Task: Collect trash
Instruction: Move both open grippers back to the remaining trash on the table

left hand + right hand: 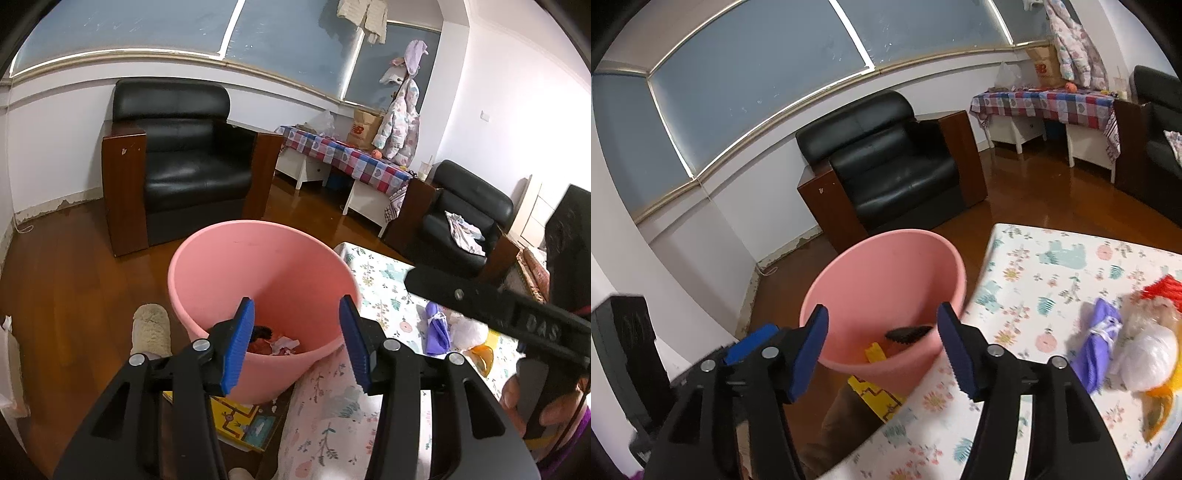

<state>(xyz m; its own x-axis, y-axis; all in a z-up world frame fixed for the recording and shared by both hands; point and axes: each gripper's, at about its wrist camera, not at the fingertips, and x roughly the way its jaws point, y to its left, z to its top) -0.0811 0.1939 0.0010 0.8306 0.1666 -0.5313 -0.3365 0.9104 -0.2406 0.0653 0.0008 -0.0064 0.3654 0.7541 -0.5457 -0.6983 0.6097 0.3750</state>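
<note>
A pink bin (258, 273) stands on the wood floor beside the floral-cloth table (384, 280); it also shows in the right wrist view (886, 280). Scraps of trash (273, 341) lie at its bottom, and a dark piece (908, 334) shows inside. My left gripper (297, 345) is open and empty above the bin's near rim. My right gripper (882, 350) is open and empty over the bin; its body (498, 306) shows in the left wrist view. On the table lie a purple wrapper (1099, 347), a white plastic wad (1148, 360) and orange peel (1160, 404).
A black leather armchair (184, 162) stands behind the bin. A checked-cloth side table (347, 155) and a second armchair (465, 221) stand at the right. A yellow mat (243, 417) lies under the bin. A fuzzy slipper (151, 328) is at the left.
</note>
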